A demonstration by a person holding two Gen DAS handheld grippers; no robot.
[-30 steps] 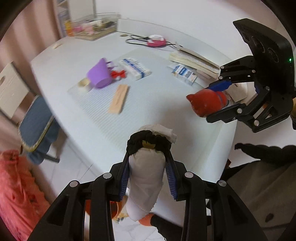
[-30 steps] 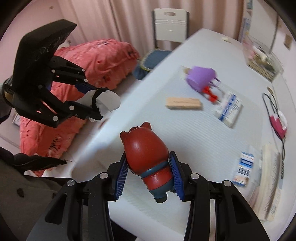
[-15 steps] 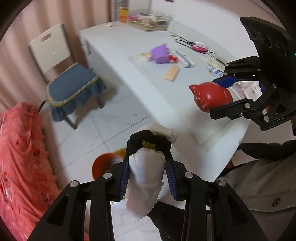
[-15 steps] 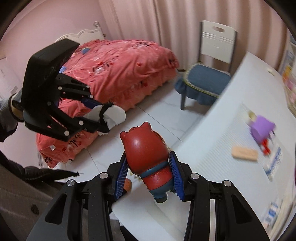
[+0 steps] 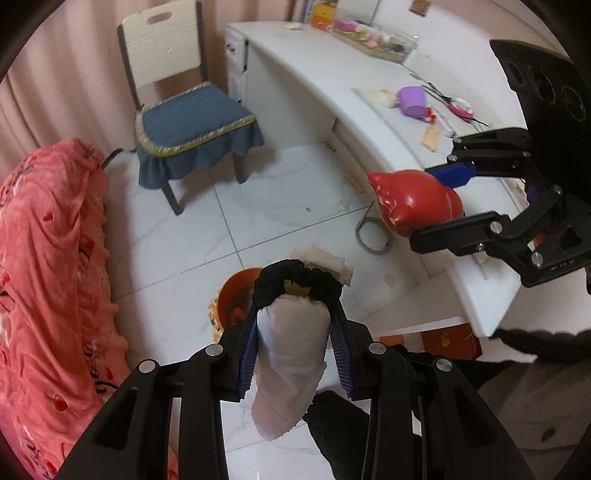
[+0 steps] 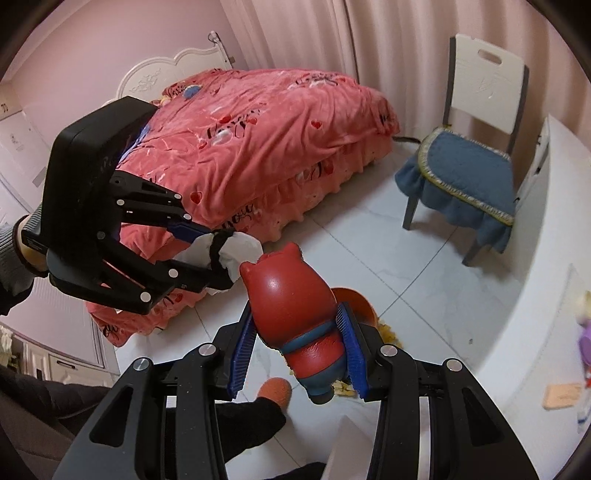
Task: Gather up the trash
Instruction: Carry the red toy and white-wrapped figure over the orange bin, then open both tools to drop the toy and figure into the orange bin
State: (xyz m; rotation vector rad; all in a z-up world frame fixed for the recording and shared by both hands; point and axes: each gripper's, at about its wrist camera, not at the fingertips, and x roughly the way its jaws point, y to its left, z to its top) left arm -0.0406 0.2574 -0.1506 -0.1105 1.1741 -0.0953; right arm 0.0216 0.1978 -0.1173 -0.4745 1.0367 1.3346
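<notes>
The white cloth bundle, tied near its top with a black band, sits clamped between the blue pads of the left claw, standing lengthwise along the fingers with its loose end hanging below them. The red pig figure is held the same way in the right claw, head pointing away from the claw, blue base toward it. Both claws are raised above the floor, close to each other, the bundle just beside the figure's head in the right wrist view.

Directly beneath them on the white tiled floor stands an orange bin, partly hidden behind the bundle, with yellow scraps scattered at its foot.

The white surface curves along the right side of the room. It carries a purple cup, a small wooden block and a clear tray of small items at its far end. A white chair with a blue cushion stands at its end. A bed with a red cover fills the opposite side, backed by pink curtains.
</notes>
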